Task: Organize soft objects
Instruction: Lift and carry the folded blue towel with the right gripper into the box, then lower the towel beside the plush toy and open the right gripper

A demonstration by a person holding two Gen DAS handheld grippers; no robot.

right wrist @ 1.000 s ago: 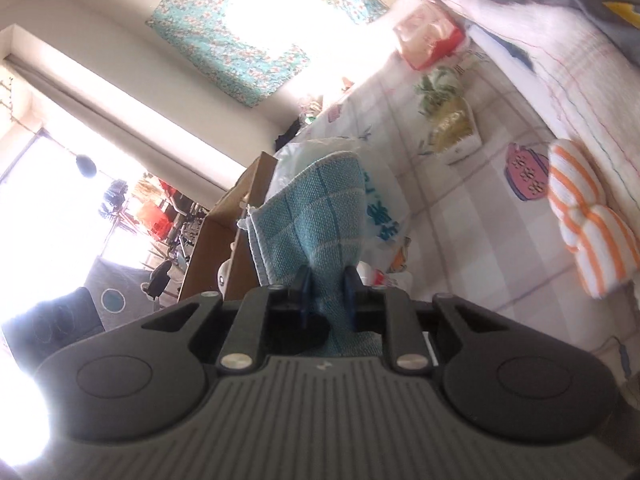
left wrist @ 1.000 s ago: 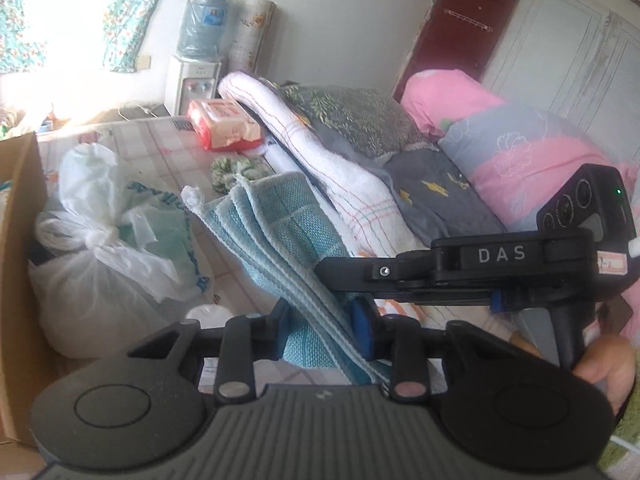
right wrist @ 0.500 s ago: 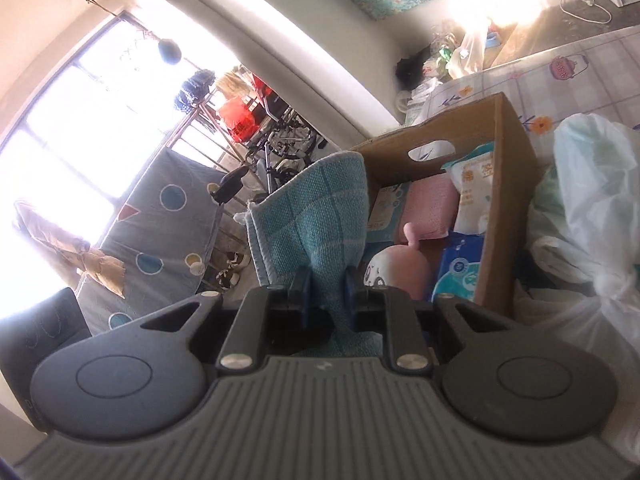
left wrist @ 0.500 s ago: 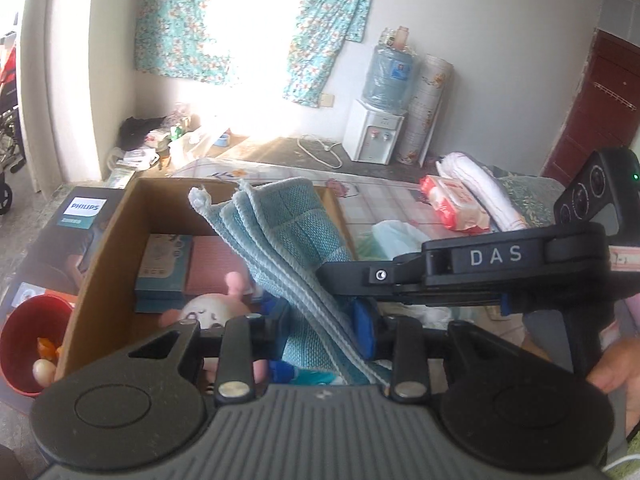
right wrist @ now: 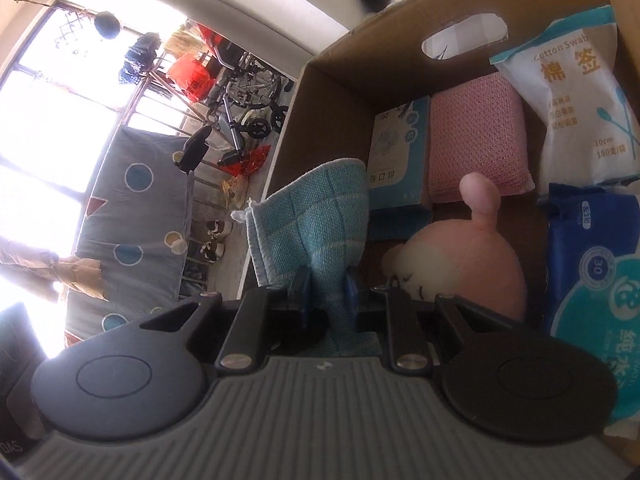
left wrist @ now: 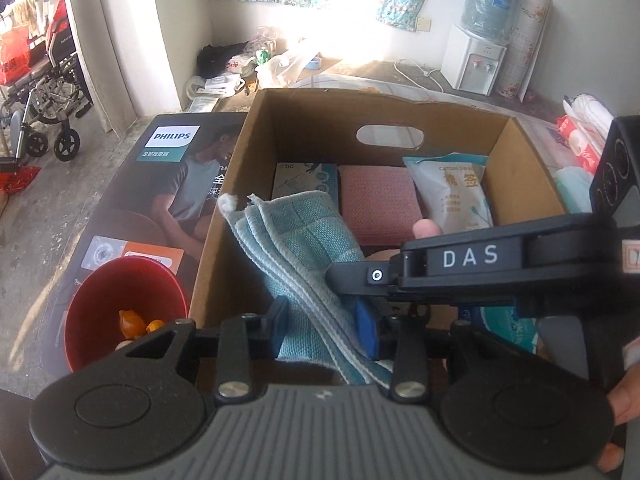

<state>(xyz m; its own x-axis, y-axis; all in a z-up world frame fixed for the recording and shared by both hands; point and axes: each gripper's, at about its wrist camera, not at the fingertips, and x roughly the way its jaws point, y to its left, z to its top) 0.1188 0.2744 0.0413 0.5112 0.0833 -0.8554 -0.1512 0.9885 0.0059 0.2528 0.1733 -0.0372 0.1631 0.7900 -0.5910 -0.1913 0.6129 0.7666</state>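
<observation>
A folded teal towel (left wrist: 300, 256) is held over an open cardboard box (left wrist: 320, 128). My left gripper (left wrist: 322, 330) is shut on the towel. My right gripper (right wrist: 324, 294) is also shut on the towel (right wrist: 316, 220); its body crosses the left wrist view (left wrist: 480, 264). Inside the box (right wrist: 360, 60) lie a pink cloth (right wrist: 476, 136), a blue carton (right wrist: 400, 152), a cotton swab pack (right wrist: 580, 100), a blue wipes pack (right wrist: 596, 280) and a pink plush toy (right wrist: 468, 256).
A red bucket (left wrist: 124, 312) stands left of the box on a Philips carton (left wrist: 160, 184). A wheelchair (left wrist: 44, 92) is at the far left. A water dispenser (left wrist: 476, 56) stands by the back wall. Tissue packs (left wrist: 580, 144) lie right of the box.
Both grippers swung left with the towel, from over the bed and plastic bags to above the open box. The view now looks down into the box.
</observation>
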